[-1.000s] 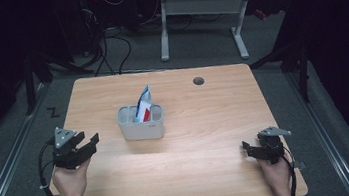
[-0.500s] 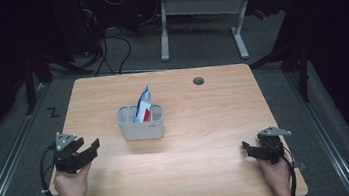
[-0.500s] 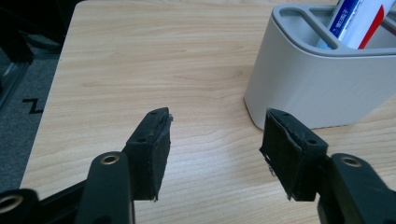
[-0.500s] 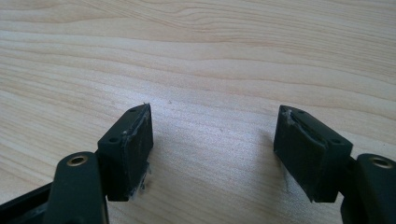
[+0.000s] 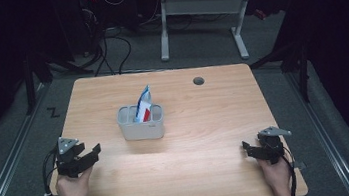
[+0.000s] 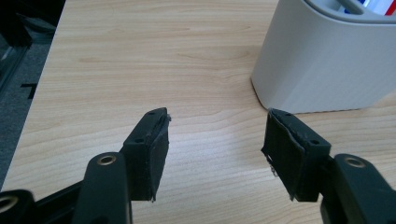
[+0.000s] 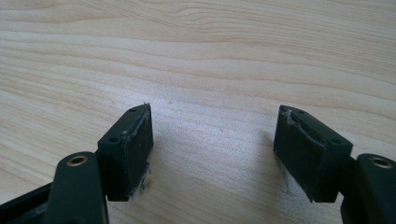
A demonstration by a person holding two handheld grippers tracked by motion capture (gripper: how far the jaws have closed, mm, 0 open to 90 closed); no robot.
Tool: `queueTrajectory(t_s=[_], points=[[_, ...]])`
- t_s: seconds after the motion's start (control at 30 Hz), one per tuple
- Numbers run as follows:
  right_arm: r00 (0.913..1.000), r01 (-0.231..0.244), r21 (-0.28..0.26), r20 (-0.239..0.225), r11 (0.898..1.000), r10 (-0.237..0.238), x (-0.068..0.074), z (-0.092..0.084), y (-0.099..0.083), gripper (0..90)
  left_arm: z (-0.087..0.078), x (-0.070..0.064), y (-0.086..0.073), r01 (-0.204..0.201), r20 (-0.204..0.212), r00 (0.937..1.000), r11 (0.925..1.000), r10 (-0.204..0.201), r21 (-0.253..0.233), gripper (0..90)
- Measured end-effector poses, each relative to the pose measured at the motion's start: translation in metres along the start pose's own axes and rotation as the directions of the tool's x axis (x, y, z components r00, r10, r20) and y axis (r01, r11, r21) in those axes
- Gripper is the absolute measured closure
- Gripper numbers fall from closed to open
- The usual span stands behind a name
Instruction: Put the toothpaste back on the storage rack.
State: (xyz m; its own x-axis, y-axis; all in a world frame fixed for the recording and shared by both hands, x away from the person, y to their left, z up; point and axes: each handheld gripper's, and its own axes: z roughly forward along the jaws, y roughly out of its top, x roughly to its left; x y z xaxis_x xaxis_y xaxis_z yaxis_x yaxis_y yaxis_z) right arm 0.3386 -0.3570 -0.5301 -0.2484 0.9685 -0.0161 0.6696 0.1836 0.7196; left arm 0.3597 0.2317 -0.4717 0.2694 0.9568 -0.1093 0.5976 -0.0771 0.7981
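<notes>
Nearest me, my right gripper [image 5: 256, 149] rested low over the pale wooden table [image 5: 206, 124] near its front right corner, its black jaws spread wide with only bare wood grain between them. My left gripper [image 5: 87, 154] sat near the front left edge, its jaws just as far apart and pinching nothing, aimed toward the light grey plastic holder with rounded corners [image 5: 141, 122]. In the left gripper view that holder [image 6: 327, 60] stood just beyond the right pad and apart from it.

Farther out, near the middle of the table, the holder carried a white, red and blue foil packet [image 5: 143, 104] standing upright in one of its openings and leaning a little; which opening, I could not tell.

I judged the main risk to be the holder itself: it looked light, so a jaw catching its wall on approach could shove or tip it. The thin packet could also crumple or slip if I pinched only its top edge.
</notes>
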Motion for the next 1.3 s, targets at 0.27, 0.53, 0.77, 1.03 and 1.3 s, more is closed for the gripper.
queueTrajectory(t_s=[0.27, 0.53, 0.77, 1.03, 1.3], points=[[1.0, 0.0, 0.0, 0.0, 1.0, 0.0, 0.0, 0.0, 0.0, 28.4, 0.003, 0.001, -0.008, 0.006, -0.005, 1.0, 0.9998, -0.005, 0.017, 40.3], [1.0, 0.0, 0.0, 0.0, 1.0, 0.0, 0.0, 0.0, 0.0, 28.4, 0.007, 0.002, -0.013, 0.011, -0.007, 0.9999, 0.9994, -0.011, 0.032, 40.0], [1.0, 0.0, 0.0, 0.0, 1.0, 0.0, 0.0, 0.0, 0.0, 28.4, 0.013, 0.002, -0.019, 0.015, -0.01, 0.9998, 0.9987, -0.015, 0.049, 39.7], [1.0, 0.0, 0.0, 0.0, 1.0, 0.0, 0.0, 0.0, 0.0, 28.4, 0.018, 0.003, -0.023, 0.02, -0.015, 0.9997, 0.9974, -0.019, 0.07, 39.7], [1.0, 0.0, 0.0, 0.0, 1.0, 0.0, 0.0, 0.0, 0.0, 28.4, 0.025, 0.004, -0.028, 0.021, -0.023, 0.9996, 0.9953, -0.019, 0.095, 39.7]])
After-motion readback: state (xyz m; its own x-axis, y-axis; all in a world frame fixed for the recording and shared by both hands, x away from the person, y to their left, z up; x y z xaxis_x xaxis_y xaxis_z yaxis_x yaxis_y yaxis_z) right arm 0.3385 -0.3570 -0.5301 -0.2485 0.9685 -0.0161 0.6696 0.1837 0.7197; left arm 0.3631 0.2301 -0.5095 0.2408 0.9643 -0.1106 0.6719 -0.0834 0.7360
